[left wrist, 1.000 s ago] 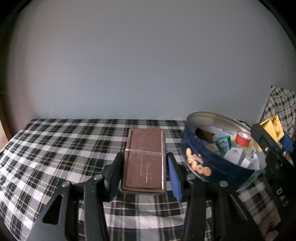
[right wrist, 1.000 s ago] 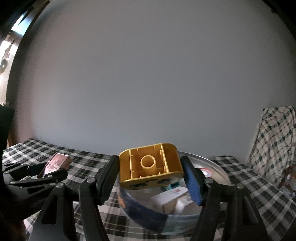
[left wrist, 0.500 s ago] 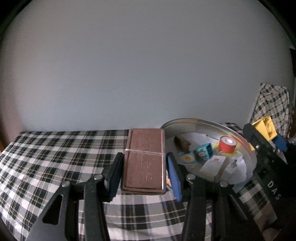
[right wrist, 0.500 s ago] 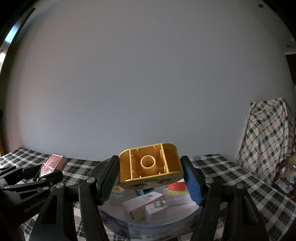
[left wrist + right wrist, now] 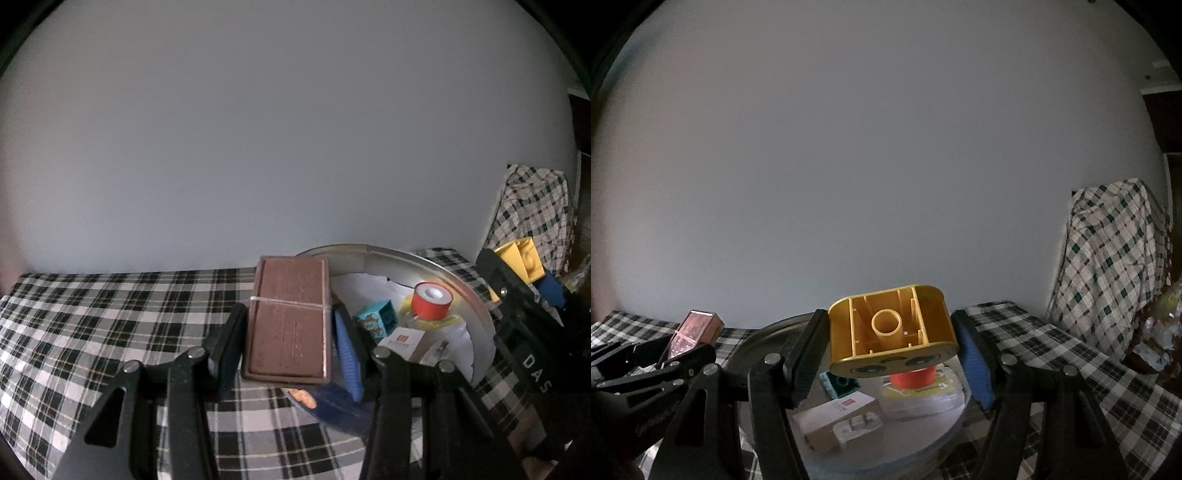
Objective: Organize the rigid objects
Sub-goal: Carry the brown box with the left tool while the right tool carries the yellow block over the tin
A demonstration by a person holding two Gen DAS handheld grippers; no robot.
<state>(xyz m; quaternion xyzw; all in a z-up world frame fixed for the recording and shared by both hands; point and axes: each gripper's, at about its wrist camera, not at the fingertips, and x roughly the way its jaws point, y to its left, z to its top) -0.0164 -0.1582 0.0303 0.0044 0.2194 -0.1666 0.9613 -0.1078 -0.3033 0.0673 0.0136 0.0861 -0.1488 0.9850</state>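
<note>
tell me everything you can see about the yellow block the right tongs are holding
The yellow block looks like hard plastic, oblong with rounded ends. Its hollow underside faces the camera, showing inner ribs and a central tube; round studs show on its lower face. The right tongs clamp it at both ends, one black pad and one blue. It hangs above the tin, over the red roll, touching only the pads.

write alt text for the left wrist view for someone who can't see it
The left gripper is shut on a flat brown box with a thin band around it, held over the near edge of a round metal tin. The tin holds a red tape roll, a teal cube and small white boxes, on a black-and-white plaid cloth.
</note>
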